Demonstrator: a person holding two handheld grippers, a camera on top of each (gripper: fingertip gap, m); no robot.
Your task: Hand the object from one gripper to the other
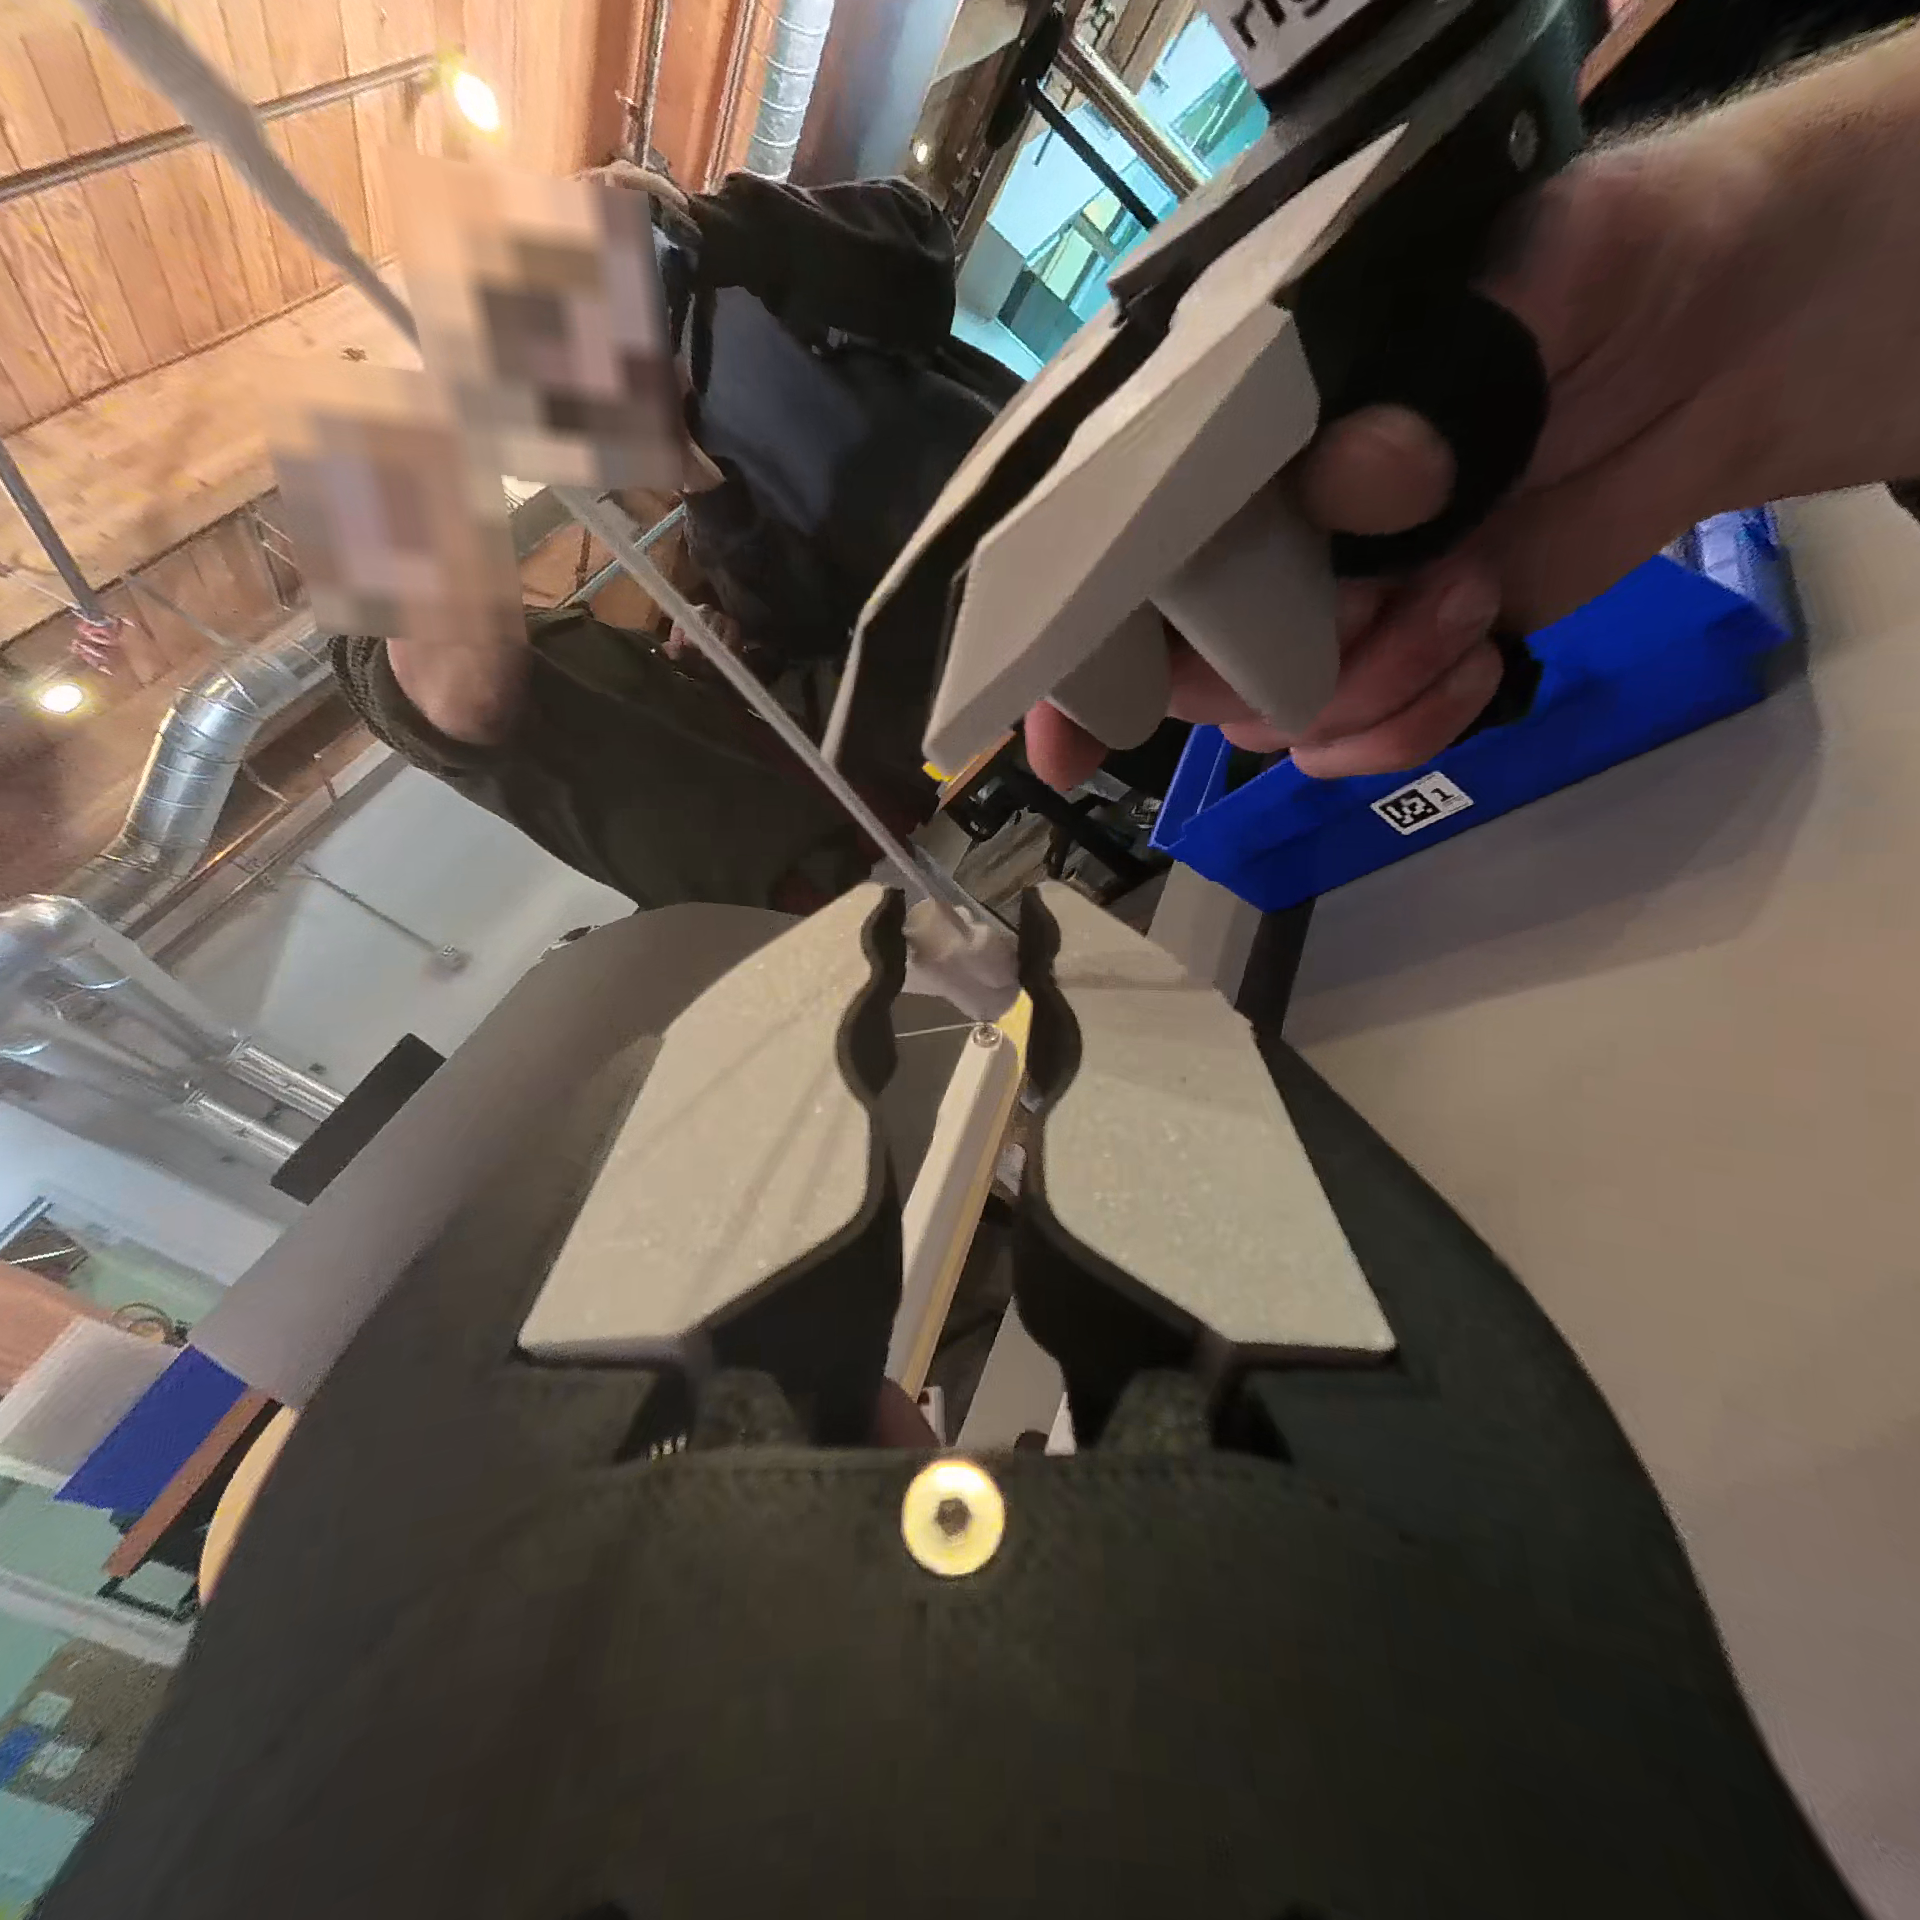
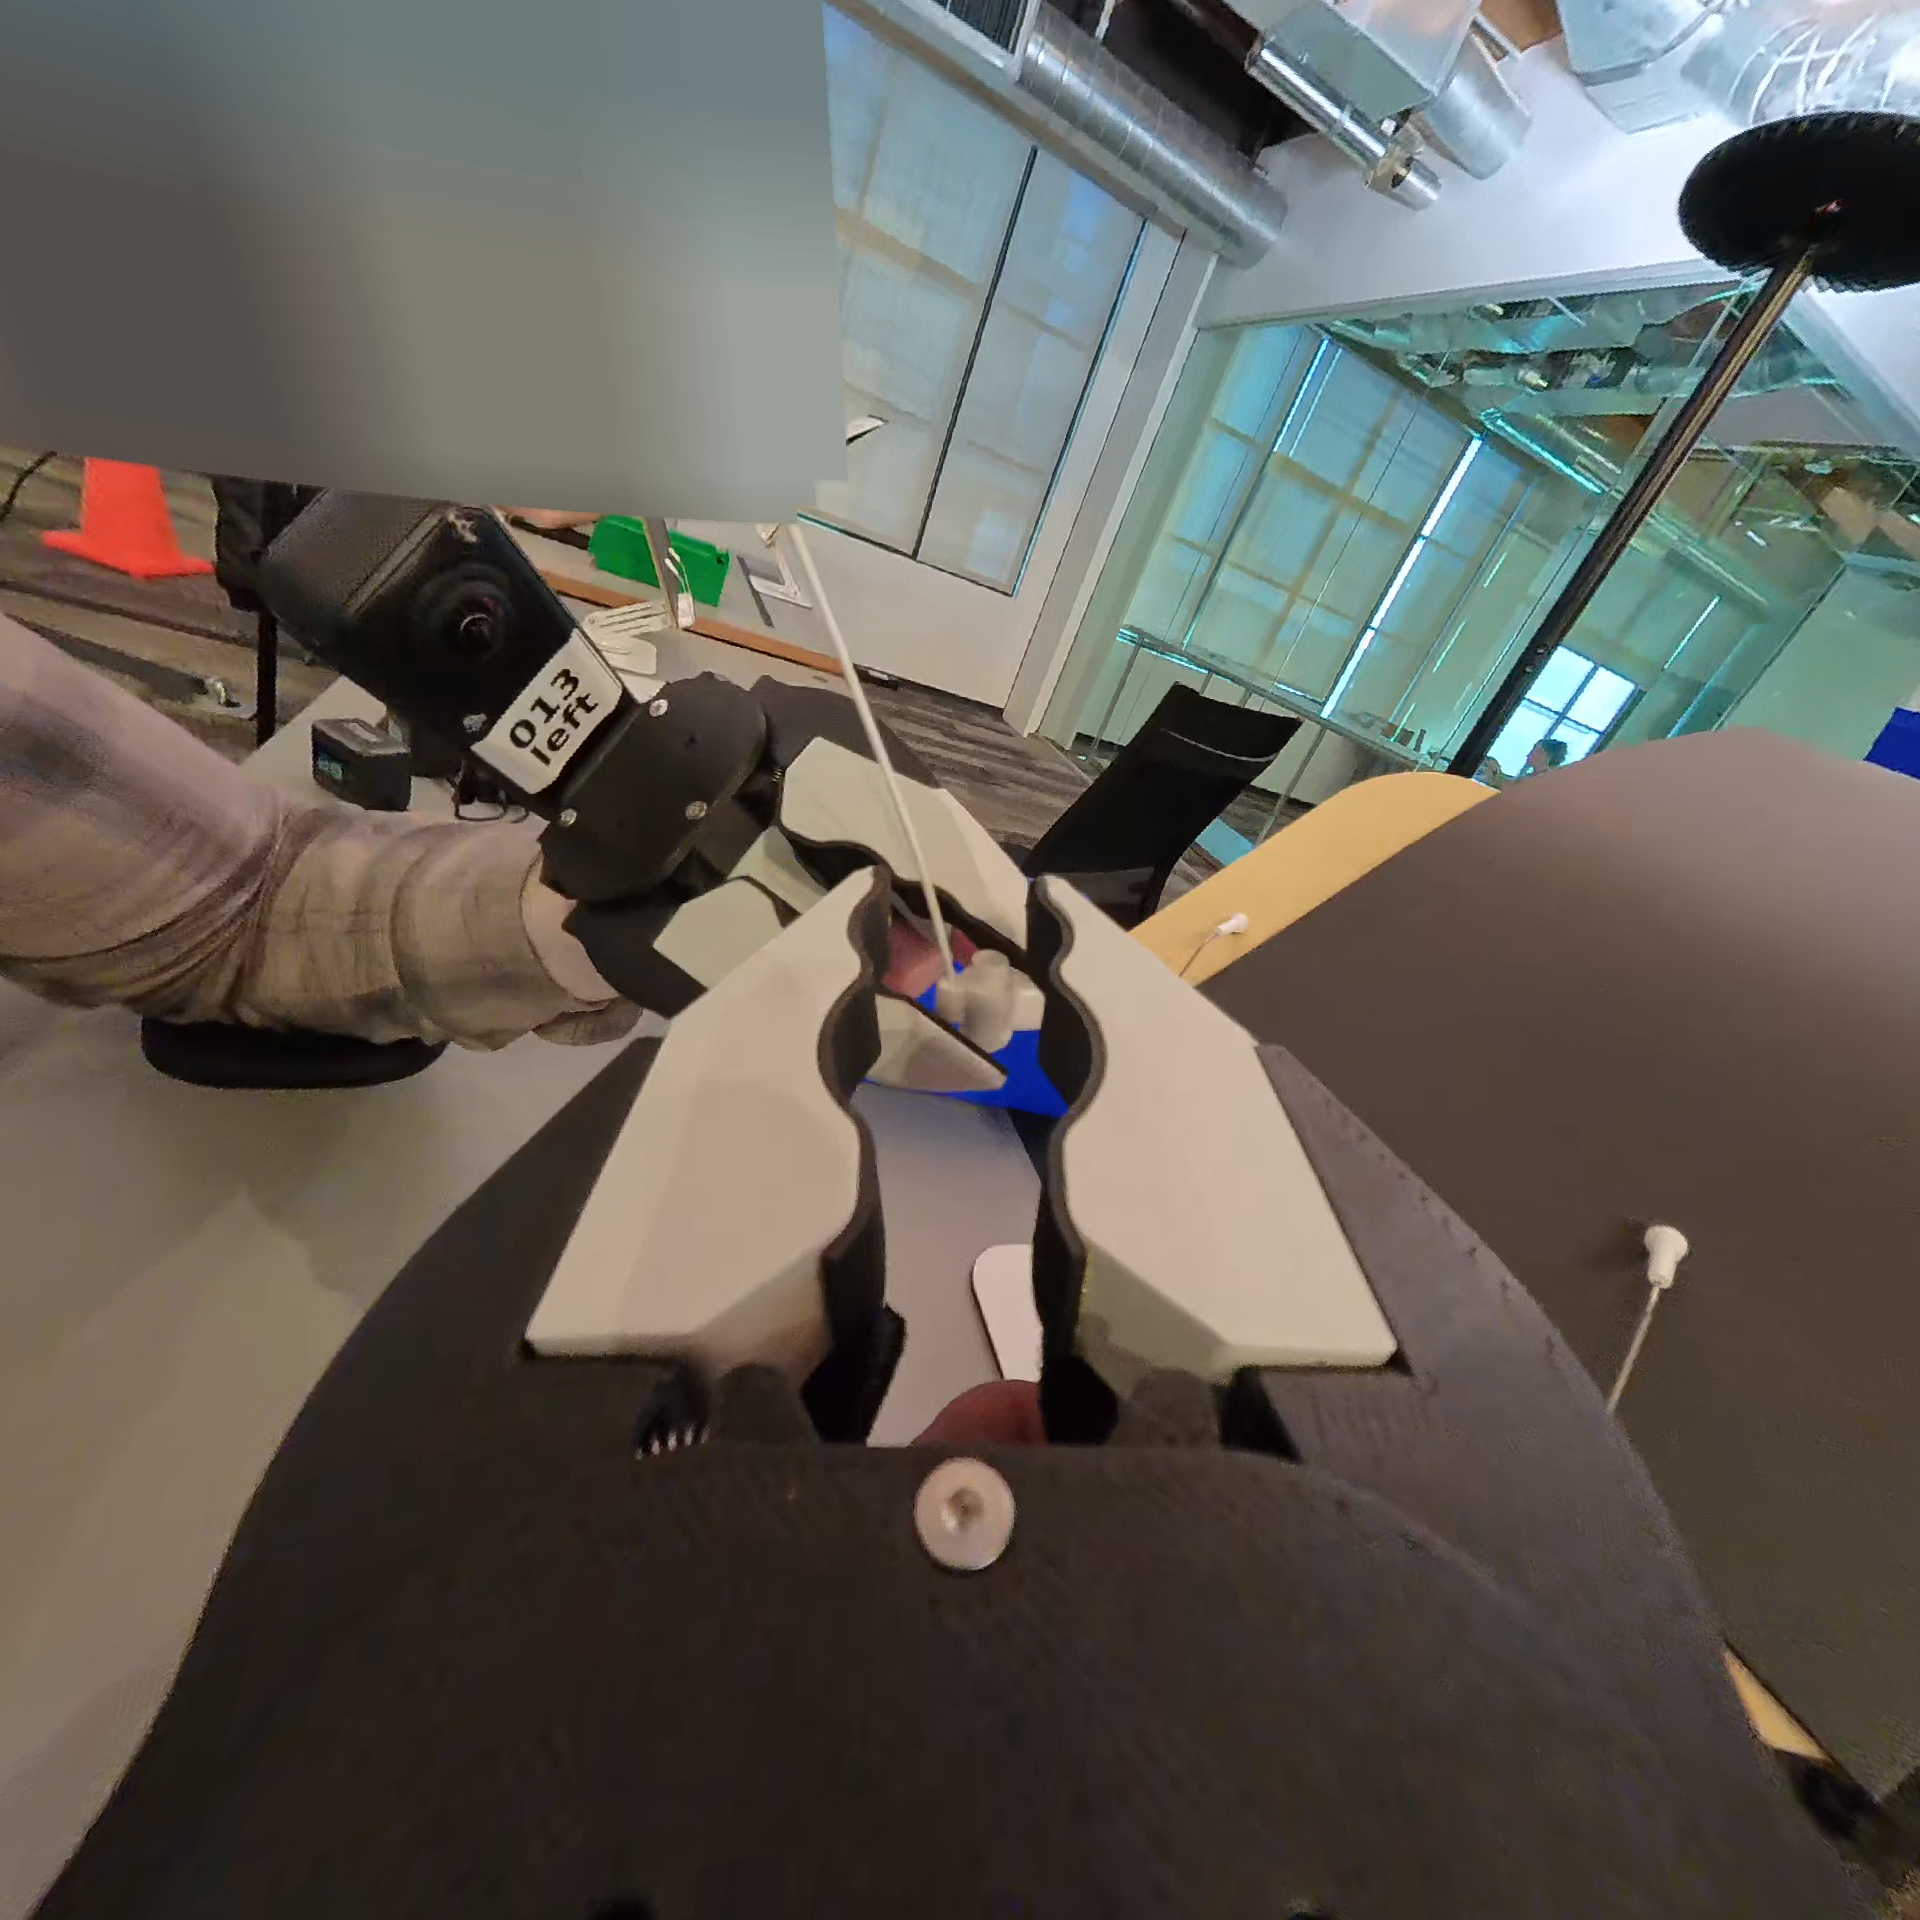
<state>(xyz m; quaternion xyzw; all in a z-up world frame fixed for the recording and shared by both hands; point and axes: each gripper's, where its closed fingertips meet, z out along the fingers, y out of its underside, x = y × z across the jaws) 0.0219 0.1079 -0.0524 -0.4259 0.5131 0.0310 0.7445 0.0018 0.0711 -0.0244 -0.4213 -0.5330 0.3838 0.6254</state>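
We see the white object [image 1: 956, 951], a small block with a thin rod rising from it, pinched at the tips of our left tongs [image 1: 951, 961], which are closed onto it. Our right tongs [image 2: 956, 997] stand part open just beside the object, their fingers [image 2: 727, 1143] on either side of it and holding nothing. A blue bin [image 1: 1507, 727] sits on the counter [image 1: 1610, 1143] beyond the object.
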